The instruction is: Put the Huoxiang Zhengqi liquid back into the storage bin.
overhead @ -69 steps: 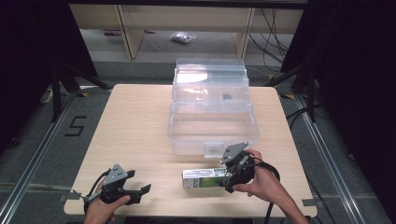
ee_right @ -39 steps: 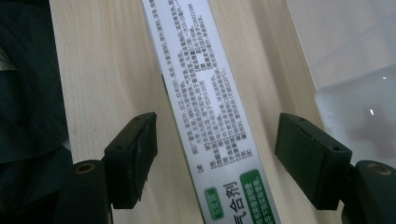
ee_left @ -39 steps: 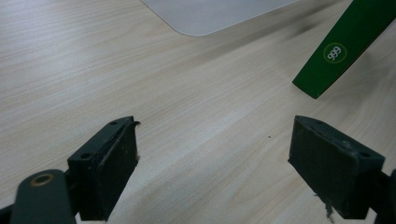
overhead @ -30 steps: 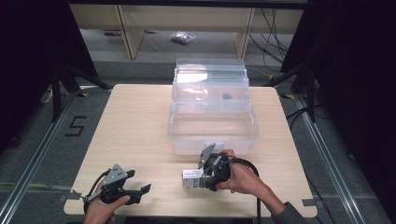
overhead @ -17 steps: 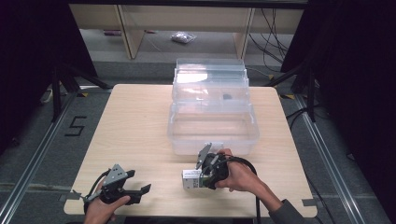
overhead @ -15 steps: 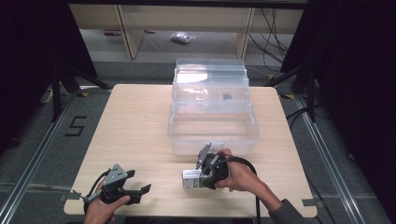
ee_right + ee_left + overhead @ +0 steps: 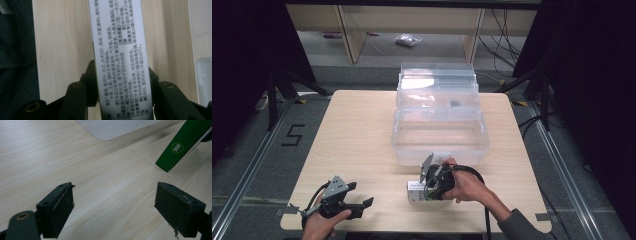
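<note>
R gripper (image 7: 428,187) has just been closing and now pinches the small box (image 7: 416,191) across its narrow width near the table's (image 7: 362,130) front edge, box's long axis running straight out from the jaws (L gripper (image 7: 354,206) spread wide, idle, well apart), w/ the clear bin (image 7: 439,137) just beyond.

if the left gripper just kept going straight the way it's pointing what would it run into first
Probably the green box held by the right gripper. The left gripper has open fingers with bare table between; depth is unclear.

1. A lab recording bay: black curtains (image 7: 242,60) flank a lone wooden table (image 7: 357,130)
2. Floor rails (image 7: 247,175) and a taped number (image 7: 292,135) at left
3. Loose cables (image 7: 507,35) trail far right
</note>
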`<action>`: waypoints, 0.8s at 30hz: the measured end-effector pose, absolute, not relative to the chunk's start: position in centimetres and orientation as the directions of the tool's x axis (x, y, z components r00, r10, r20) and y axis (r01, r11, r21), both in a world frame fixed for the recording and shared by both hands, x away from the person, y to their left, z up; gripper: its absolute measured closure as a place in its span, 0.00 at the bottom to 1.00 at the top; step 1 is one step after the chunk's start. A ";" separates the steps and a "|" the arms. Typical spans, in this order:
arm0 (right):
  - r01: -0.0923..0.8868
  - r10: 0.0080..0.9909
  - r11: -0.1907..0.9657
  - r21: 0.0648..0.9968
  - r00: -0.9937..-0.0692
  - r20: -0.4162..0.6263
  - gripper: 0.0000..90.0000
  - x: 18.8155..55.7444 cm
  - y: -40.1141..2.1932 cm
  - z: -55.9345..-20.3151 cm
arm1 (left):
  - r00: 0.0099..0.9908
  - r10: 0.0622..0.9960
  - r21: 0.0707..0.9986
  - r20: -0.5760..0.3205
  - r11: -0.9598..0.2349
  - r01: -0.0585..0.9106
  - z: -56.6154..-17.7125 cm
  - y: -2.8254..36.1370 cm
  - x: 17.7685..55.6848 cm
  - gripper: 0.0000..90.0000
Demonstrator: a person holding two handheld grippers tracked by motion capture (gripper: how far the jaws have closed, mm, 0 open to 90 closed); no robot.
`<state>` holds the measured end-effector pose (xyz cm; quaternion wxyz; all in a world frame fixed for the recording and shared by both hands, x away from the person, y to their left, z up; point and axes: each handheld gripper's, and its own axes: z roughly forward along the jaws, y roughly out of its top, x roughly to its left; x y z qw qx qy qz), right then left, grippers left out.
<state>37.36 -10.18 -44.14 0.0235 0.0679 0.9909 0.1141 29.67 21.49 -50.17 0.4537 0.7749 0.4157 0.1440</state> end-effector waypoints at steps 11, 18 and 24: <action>0.075 0.086 0.980 0.186 -0.995 -0.050 0.72 37.5 -9.8 -43.8 | 0.612 0.776 0.822 -0.156 -0.241 0.516 -50.2 21.5 29.7 0.17; 0.101 0.112 0.975 0.199 -0.993 -0.042 0.72 37.5 -10.3 -42.7 | 0.614 0.774 0.823 -0.158 -0.241 0.515 -50.2 21.5 29.7 0.17; 0.077 0.087 0.973 0.219 -0.995 -0.038 0.72 38.1 -11.0 -41.4 | 0.614 0.773 0.823 -0.159 -0.240 0.515 -50.2 21.5 29.7 0.17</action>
